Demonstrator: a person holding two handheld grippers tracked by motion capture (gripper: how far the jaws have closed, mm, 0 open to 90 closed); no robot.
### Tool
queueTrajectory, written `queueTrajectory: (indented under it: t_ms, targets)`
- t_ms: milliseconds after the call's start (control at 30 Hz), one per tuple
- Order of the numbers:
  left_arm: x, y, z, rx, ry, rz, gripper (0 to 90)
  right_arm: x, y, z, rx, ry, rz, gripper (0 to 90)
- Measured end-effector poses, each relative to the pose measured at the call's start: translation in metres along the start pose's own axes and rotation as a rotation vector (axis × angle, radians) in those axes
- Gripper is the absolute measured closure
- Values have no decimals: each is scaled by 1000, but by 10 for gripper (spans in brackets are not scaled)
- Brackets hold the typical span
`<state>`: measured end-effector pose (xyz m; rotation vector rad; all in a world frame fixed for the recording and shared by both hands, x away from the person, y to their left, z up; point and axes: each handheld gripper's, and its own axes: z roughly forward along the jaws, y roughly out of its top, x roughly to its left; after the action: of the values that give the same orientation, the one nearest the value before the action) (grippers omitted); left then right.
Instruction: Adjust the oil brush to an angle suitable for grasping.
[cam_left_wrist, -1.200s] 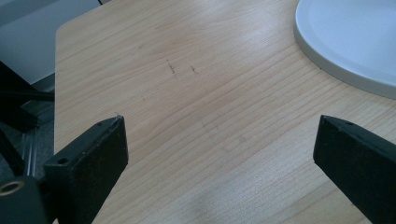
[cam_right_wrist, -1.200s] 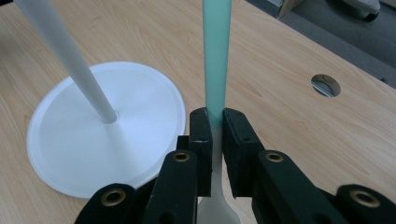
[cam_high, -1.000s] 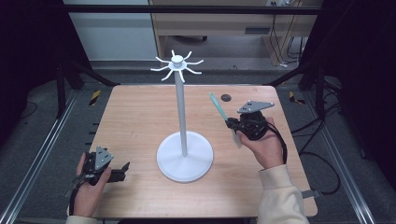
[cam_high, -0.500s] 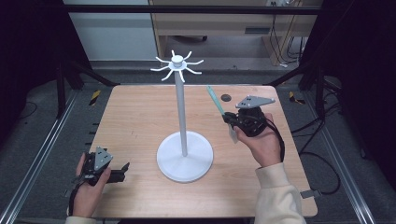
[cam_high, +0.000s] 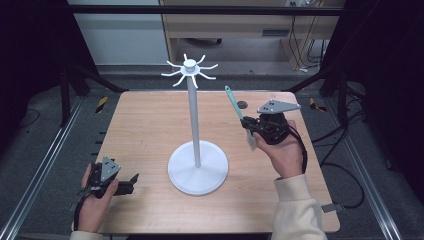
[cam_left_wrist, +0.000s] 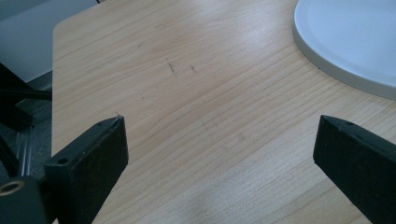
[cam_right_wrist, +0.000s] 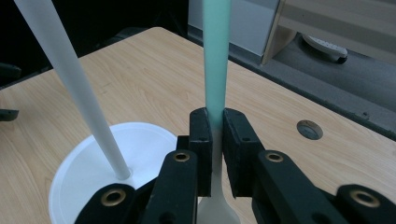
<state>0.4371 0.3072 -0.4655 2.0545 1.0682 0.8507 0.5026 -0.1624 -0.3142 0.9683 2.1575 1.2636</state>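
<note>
From the high view, the right gripper (cam_high: 250, 131) is held above the right half of the wooden table (cam_high: 145, 130), its jaws clamped on a slim utensil (cam_high: 239, 114) with a teal handle and a pale lower end. The handle slants up and away from the jaws toward the far edge of the table, while the pale end hangs just below them. The white stand (cam_high: 196, 150), a round base with a tall pole topped by curved hooks, rises between the two hands, near the utensil but apart from it. The left gripper (cam_high: 125, 182) rests low at the near left corner, in the person's left hand (cam_high: 95, 205), well apart from the utensil.

In the left gripper view, the left gripper (cam_left_wrist: 219, 163) has its jaws spread wide over bare wood, with the rim of the stand's base (cam_left_wrist: 345, 42) at the upper right.

In the right gripper view, the right gripper (cam_right_wrist: 214, 140) pinches the utensil (cam_right_wrist: 215, 56) narrowly between its pads, right where the teal handle meets the pale part; the handle runs straight up out of the jaws and the pale end widens below them. The stand's pole (cam_right_wrist: 74, 88) leans past on the left, planted in its white base.
</note>
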Motion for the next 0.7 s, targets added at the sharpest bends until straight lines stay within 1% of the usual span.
queueTrajectory:
  t_ms: [100,133,167,233,267,333,400,533,600,633,700]
  targets:
    - [0,0,0,-1,0,-1,27,4,2,0,-24,13,1,825]
    - [0,0,0,-1,-3,1,27,8,4,-2,-49,19,-4,825]
    - [0,0,0,-1,-3,1,27,8,4,-2,-49,19,-4,825]
    - [-1,0,0,-2,-4,2,27,11,6,-9,-84,17,-3,825]
    - [-1,0,0,-3,-5,2,27,11,6,-9,-84,17,-3,825]
    - [-1,0,0,-3,-6,1,27,11,5,-13,-108,14,8,824]
    - [0,0,0,-1,-4,2,27,11,4,-18,-139,21,32,824]
    - [0,1,-1,0,1,3,27,11,6,-22,-157,14,27,825]
    - [-1,2,-1,-1,0,4,27,11,7,-27,-168,12,22,824]
    - [-2,2,0,6,1,8,27,11,6,-33,-187,9,25,824]
    - [-3,3,0,5,2,7,27,10,6,-35,-192,11,26,825]
